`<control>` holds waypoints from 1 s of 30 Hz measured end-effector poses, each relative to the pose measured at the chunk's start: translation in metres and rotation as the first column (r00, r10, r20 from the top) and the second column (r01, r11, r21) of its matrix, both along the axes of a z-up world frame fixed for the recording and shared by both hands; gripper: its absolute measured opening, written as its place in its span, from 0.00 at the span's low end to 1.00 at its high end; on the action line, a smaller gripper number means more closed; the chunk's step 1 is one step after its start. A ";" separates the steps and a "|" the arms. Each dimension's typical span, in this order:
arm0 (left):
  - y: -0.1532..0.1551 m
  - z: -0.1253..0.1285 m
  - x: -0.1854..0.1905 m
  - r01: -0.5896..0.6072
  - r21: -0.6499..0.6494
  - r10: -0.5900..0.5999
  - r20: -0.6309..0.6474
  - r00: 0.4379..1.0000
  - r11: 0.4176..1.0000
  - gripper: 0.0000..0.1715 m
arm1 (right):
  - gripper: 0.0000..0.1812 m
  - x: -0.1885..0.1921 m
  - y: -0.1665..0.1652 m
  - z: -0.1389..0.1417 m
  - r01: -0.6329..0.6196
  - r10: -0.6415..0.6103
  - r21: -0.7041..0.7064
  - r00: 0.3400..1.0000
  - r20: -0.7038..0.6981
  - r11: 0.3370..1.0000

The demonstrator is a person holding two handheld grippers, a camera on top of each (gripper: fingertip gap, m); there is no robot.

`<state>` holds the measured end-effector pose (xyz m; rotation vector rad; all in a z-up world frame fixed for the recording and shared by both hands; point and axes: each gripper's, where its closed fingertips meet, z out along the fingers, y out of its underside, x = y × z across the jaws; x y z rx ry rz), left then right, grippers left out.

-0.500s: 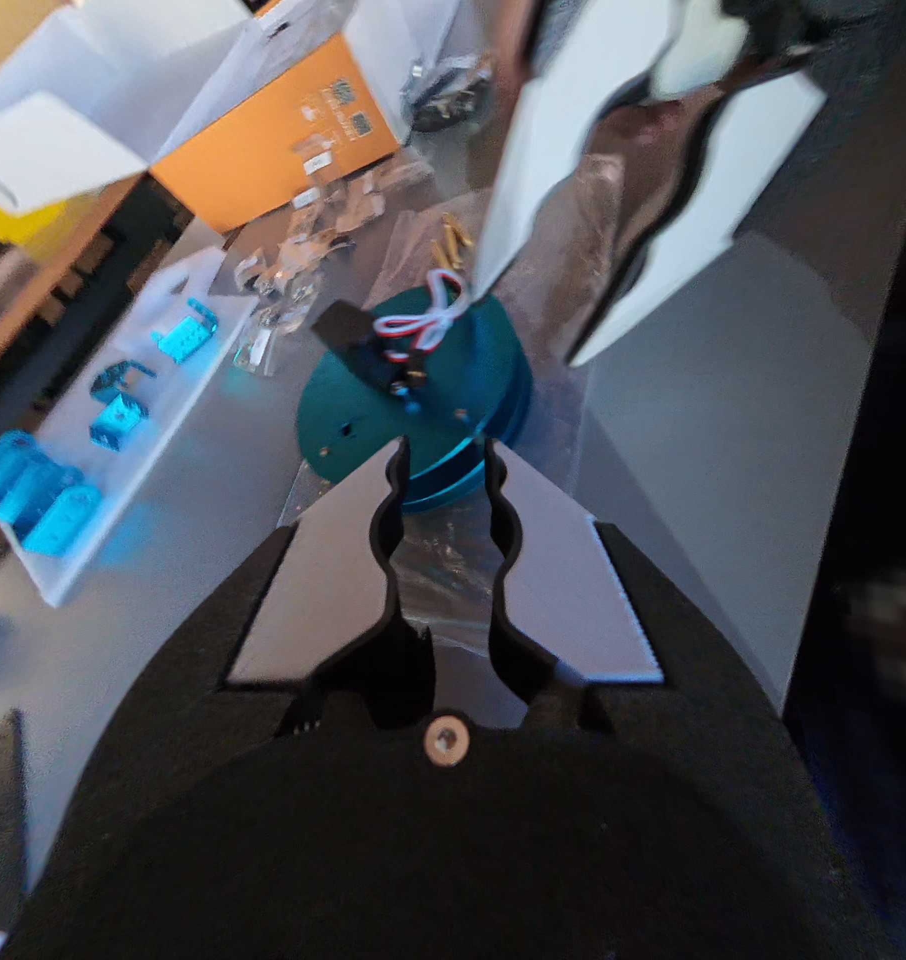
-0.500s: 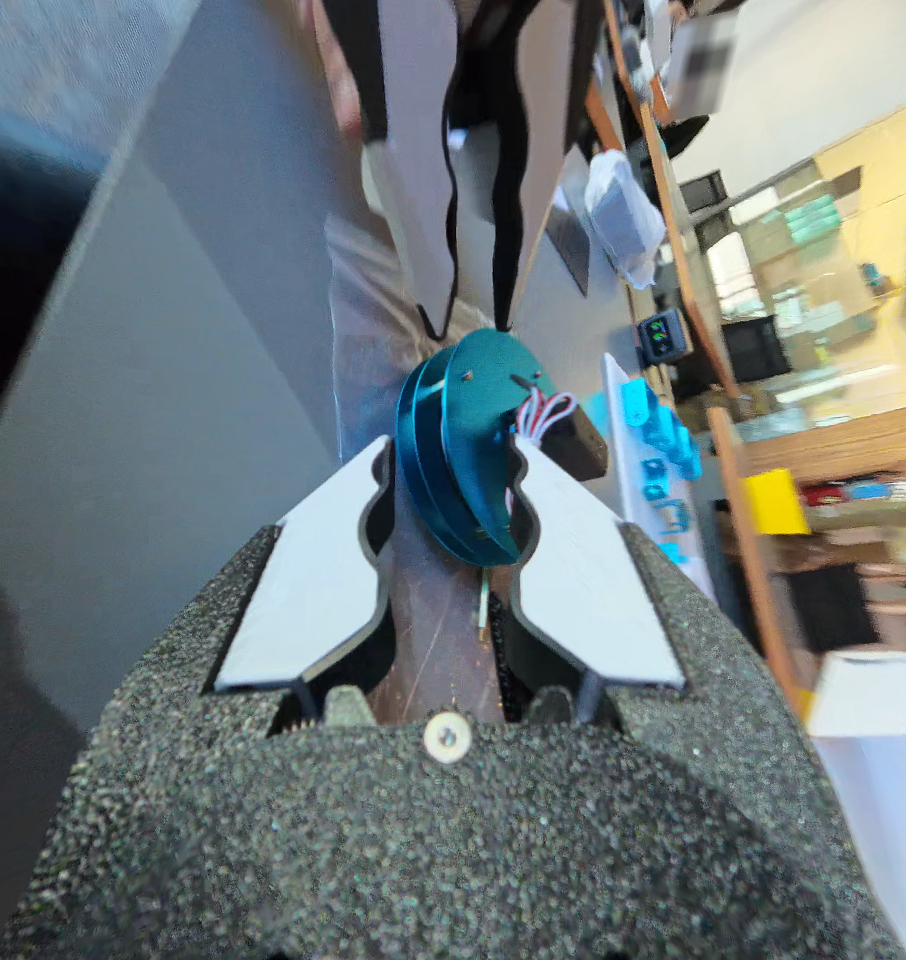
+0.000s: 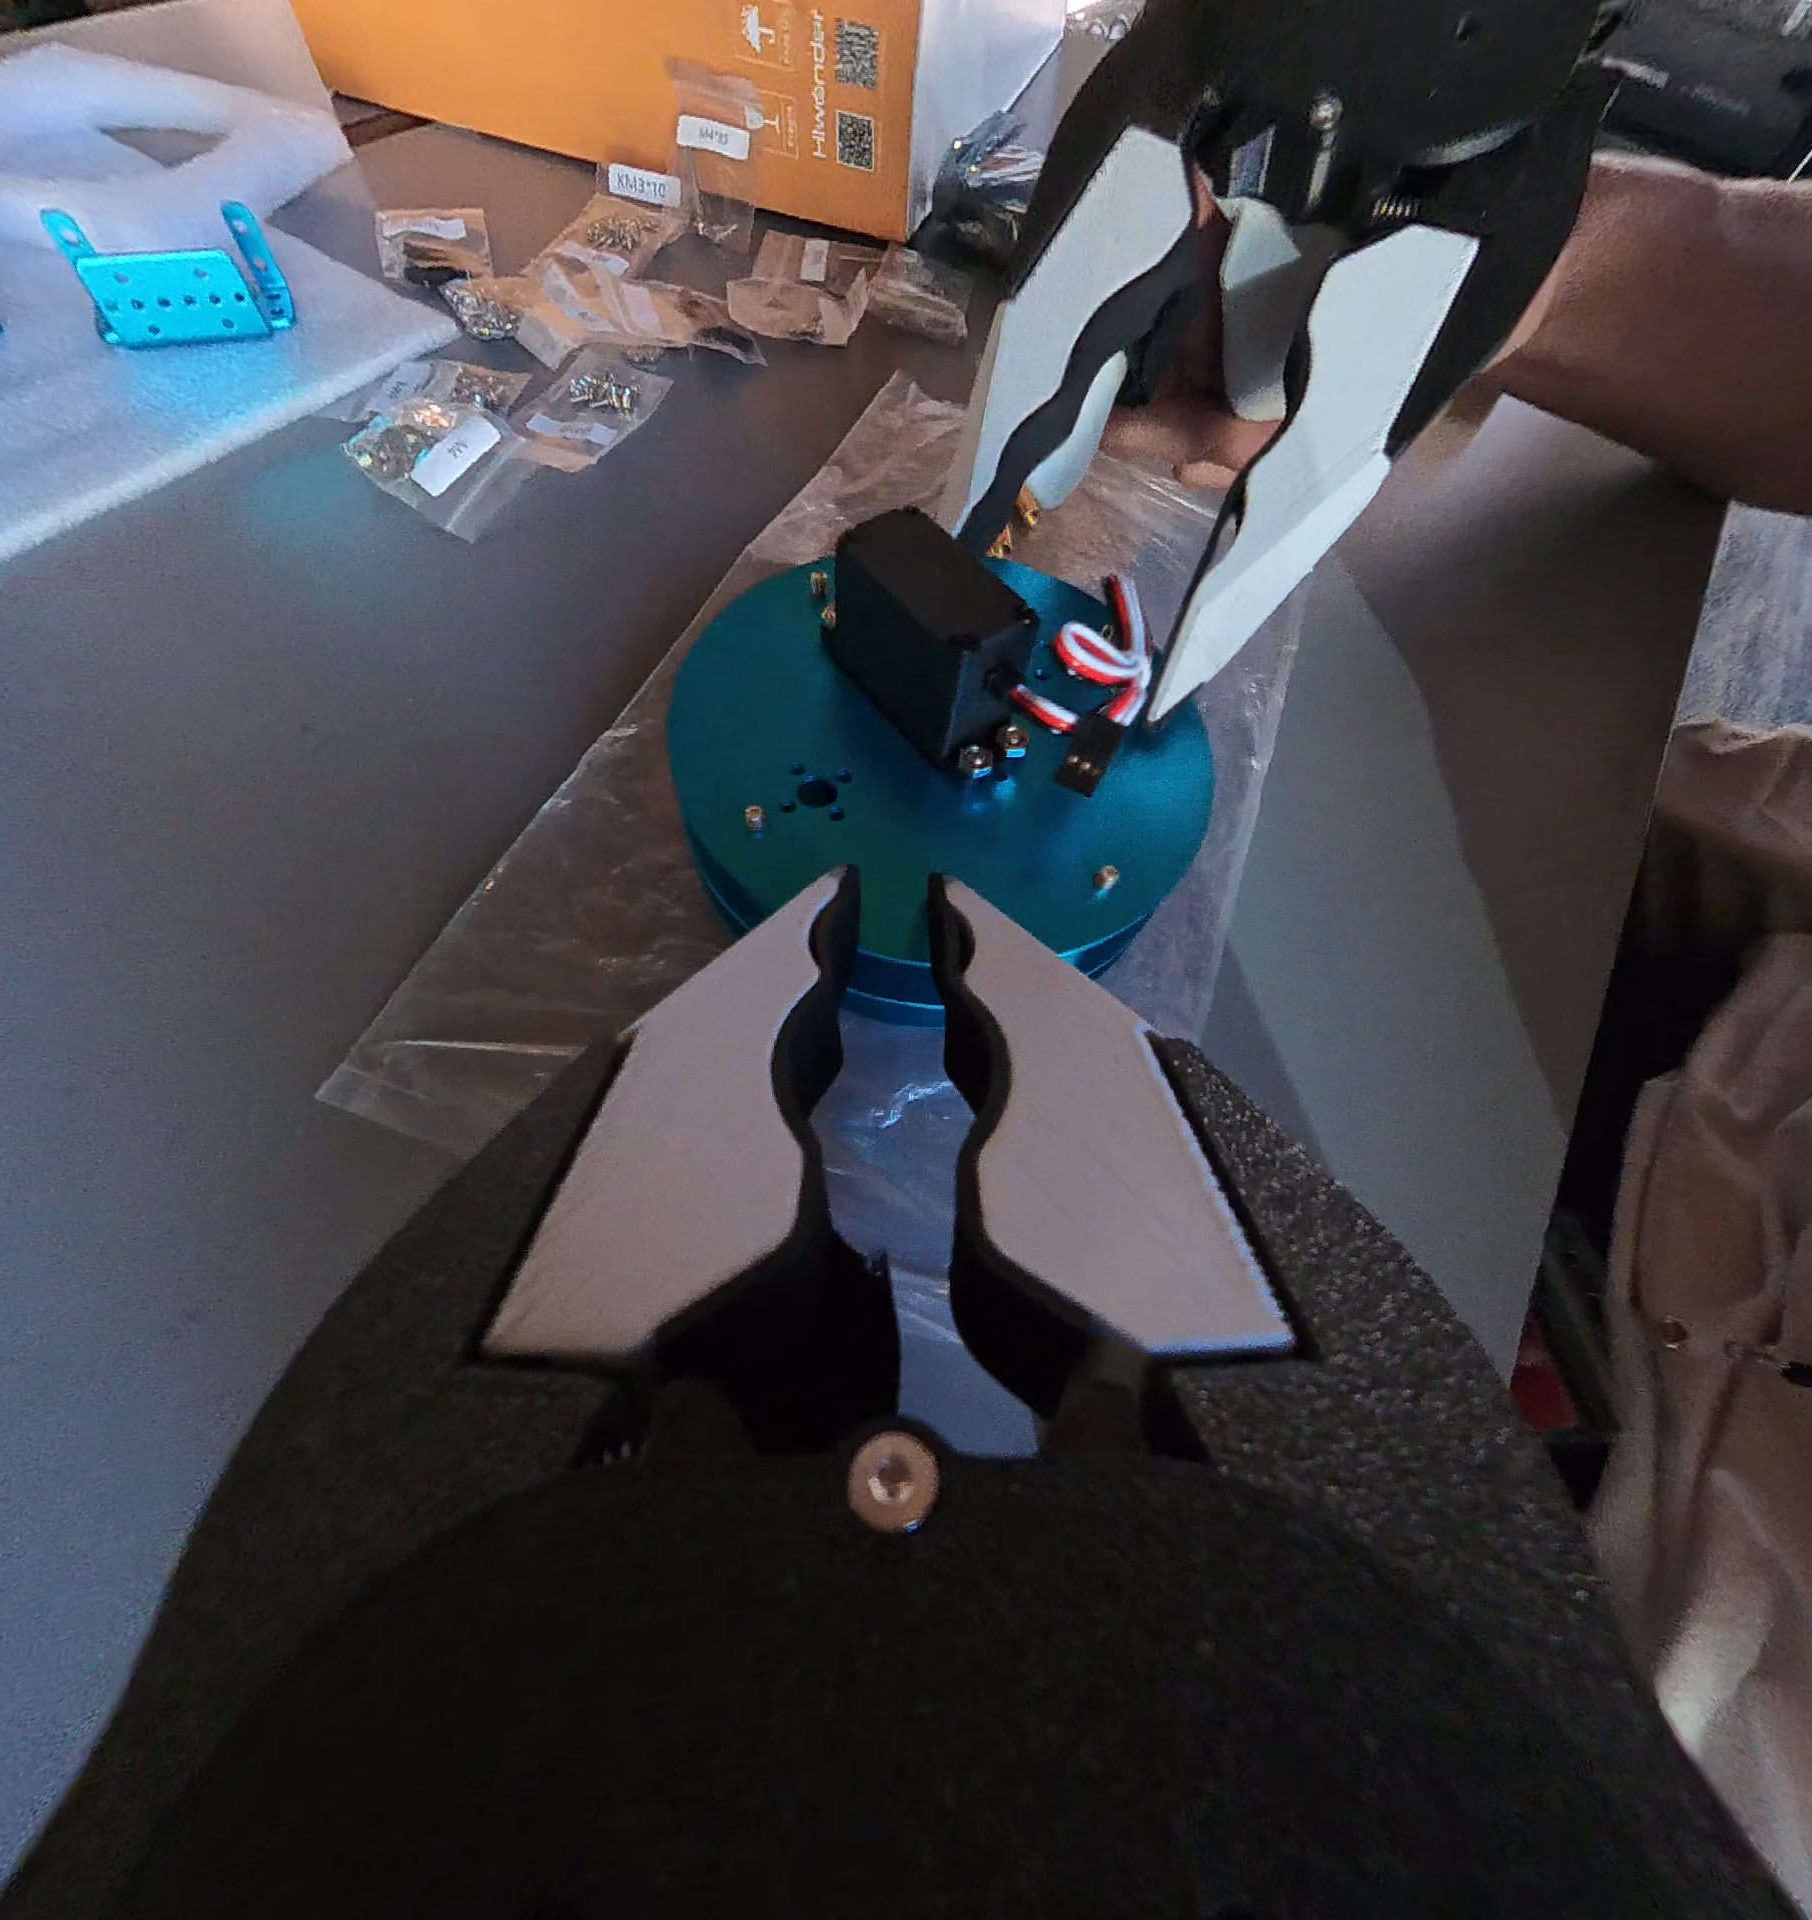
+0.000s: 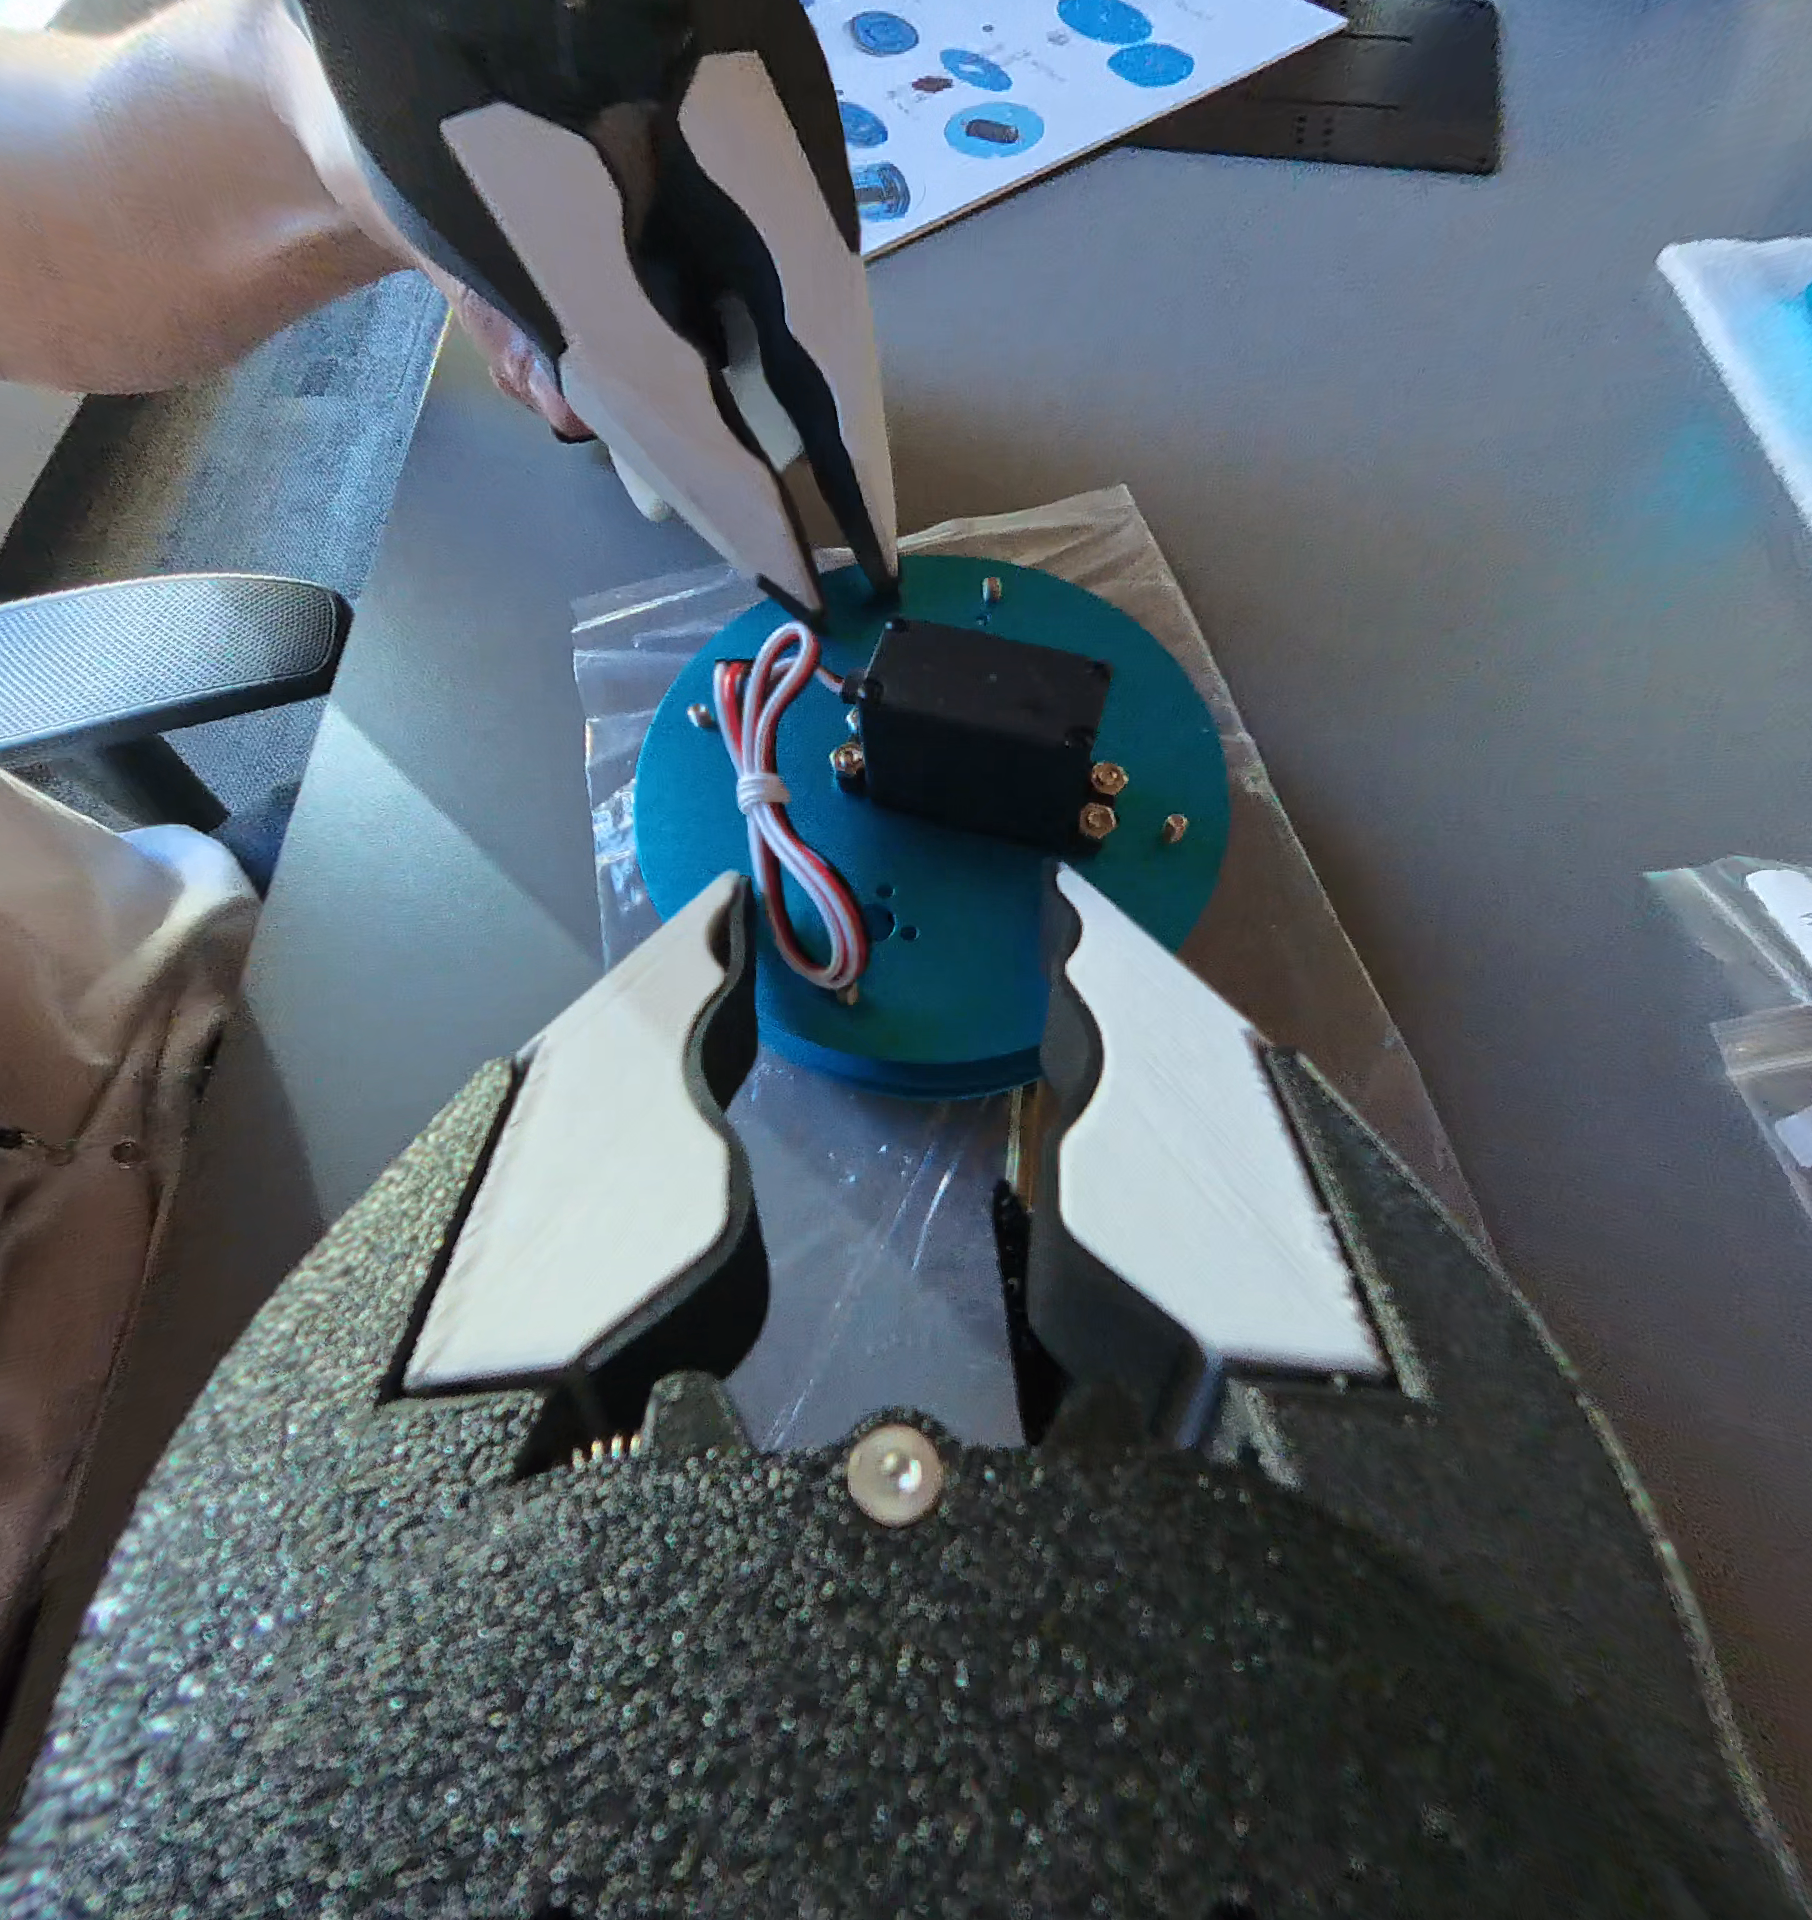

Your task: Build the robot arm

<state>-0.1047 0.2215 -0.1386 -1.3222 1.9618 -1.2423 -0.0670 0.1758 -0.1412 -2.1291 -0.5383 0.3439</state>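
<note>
A round teal metal disc (image 3: 912,810) lies flat on a clear plastic bag (image 3: 569,966) in the middle of the grey tabletop (image 3: 206,727). A black servo block (image 3: 923,634) stands on the disc's top, fixed with brass nuts, and its red-and-white wire bundle (image 4: 777,810) is coiled on the disc beside it.

The left tool (image 3: 889,881) points at the disc's near edge, at 6 o'clock on the disc in the left wrist view. Its fingers are drawn nearly together with a narrow gap, and they pinch nothing. The tips sit just over the rim; whether they touch it cannot be told.

The right tool (image 4: 900,883) comes from the opposite side, its fingers spread wide. They straddle the disc's edge and hold nothing. One fingertip is just beside the wire.

Farther out in the left wrist view, small bags of screws (image 3: 528,343) lie at 11 o'clock. An orange cardboard box (image 3: 611,94) stands behind them. A white foam sheet (image 3: 102,416) at 10 o'clock carries a blue metal bracket (image 3: 169,296). In the right wrist view, a printed sheet (image 4: 1037,94) lies at 12 o'clock.
</note>
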 end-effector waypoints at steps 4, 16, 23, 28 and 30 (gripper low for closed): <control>0.003 0.001 0.000 -0.001 -0.047 -0.003 -0.072 0.997 0.999 0.01 | 0.28 0.002 0.001 0.001 -0.002 0.002 -0.047 1.000 0.002 0.999; 0.014 0.001 0.019 0.137 -0.012 -0.138 -0.019 0.990 0.990 0.10 | 0.13 0.023 0.004 0.010 -0.074 0.068 -0.062 0.993 -0.099 0.995; 0.015 -0.003 0.019 0.146 0.029 -0.147 0.009 0.989 0.989 0.09 | 0.02 0.017 0.009 -0.001 -0.091 0.090 -0.043 0.996 -0.028 0.995; 0.017 0.000 0.021 0.081 0.114 -0.084 0.025 0.996 0.990 0.13 | 0.02 0.017 0.008 0.001 -0.056 0.056 -0.036 0.998 -0.005 0.998; 0.024 0.004 0.022 -0.008 0.115 0.006 0.016 1.000 0.993 0.17 | 0.09 0.008 0.002 0.019 -0.093 0.094 0.013 0.993 -0.069 0.996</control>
